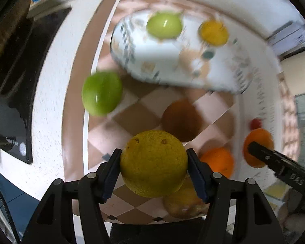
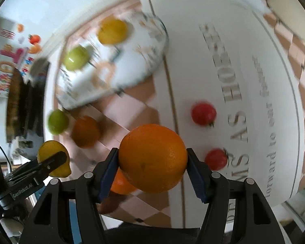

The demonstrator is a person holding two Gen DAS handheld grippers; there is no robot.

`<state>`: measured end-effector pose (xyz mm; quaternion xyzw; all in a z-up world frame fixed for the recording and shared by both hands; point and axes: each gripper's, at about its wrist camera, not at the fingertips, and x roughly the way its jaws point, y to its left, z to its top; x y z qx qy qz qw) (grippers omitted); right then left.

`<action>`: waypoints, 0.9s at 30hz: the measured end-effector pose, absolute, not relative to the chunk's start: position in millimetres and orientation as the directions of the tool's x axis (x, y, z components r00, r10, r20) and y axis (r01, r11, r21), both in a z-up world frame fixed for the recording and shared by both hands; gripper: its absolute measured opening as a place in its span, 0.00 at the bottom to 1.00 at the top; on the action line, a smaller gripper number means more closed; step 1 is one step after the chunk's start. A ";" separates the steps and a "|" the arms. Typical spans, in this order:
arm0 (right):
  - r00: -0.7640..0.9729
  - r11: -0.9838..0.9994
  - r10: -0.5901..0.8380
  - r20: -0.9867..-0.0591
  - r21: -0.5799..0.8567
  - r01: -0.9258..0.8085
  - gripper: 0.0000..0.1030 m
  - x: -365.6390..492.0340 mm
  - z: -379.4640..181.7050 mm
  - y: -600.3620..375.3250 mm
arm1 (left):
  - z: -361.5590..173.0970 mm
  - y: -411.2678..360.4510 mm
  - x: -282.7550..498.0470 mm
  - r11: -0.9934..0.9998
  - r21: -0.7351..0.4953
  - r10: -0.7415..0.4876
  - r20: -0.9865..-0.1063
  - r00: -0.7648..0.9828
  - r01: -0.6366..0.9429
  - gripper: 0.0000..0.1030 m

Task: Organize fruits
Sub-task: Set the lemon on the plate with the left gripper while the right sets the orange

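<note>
Jaws clamp lemon [image 1: 153,163]; only right wrist shows tomatoes [image 2: 203,113].

I saw a checkered cloth [image 1: 152,105] with lettering [image 2: 233,85], a black panel [image 1: 20,93], a colourful poster [image 2: 8,61].

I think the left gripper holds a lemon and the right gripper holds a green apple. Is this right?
Not quite. The left gripper does hold the lemon, but the right gripper holds an orange, not a green apple. The right wrist view shows it pressed between the two pads.
</note>
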<state>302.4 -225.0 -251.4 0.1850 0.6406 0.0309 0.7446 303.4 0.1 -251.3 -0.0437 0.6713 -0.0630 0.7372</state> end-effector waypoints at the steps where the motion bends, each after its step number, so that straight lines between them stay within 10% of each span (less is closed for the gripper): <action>1: 0.196 0.929 0.291 -0.936 0.326 0.177 0.65 310.1 -241.9 -222.7 | -238.6 -0.4 308.6 0.985 -0.166 -0.169 -0.979 0.111 0.039 0.59; 27: 0.107 0.968 0.246 -0.963 0.249 0.016 0.65 444.1 -284.5 -184.3 | -288.8 2.4 450.3 0.991 -0.132 -0.131 -0.991 0.020 -0.026 0.59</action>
